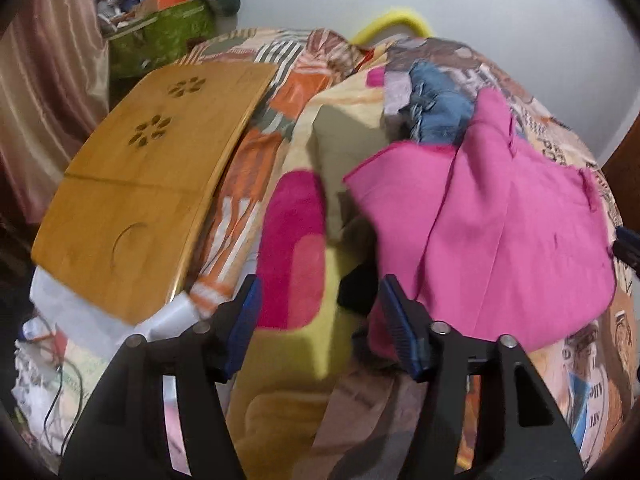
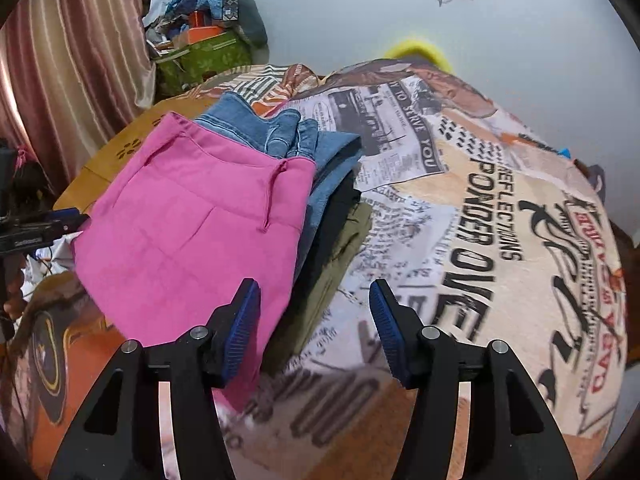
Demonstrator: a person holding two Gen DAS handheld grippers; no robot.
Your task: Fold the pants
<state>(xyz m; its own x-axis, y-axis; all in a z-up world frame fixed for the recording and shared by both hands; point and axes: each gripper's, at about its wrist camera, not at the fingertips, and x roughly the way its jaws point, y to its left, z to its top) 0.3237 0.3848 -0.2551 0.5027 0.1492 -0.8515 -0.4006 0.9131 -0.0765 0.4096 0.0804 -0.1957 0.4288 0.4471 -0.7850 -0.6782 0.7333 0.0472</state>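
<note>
Both sets of tongs are standing wide, gripping nothing. The left tongs (image 1: 320,328) are hovering at the bottom of their frame, the right-hand pad lying just beside the near hem of the pink pants (image 1: 500,224), which are filling the right half of that view. The right tongs (image 2: 314,332) are sitting low in their frame, their left pad overlapping the pants' near corner. The pink pants are lying folded on top of a stack with blue jeans (image 2: 304,140) and darker clothes beneath, all on the printed bedspread (image 2: 500,220). A wooden tray (image 1: 152,176) is resting at the left of the left view. The fold looks finished or nearly so; the next move probably calls for smoothing or one last tuck.
</note>
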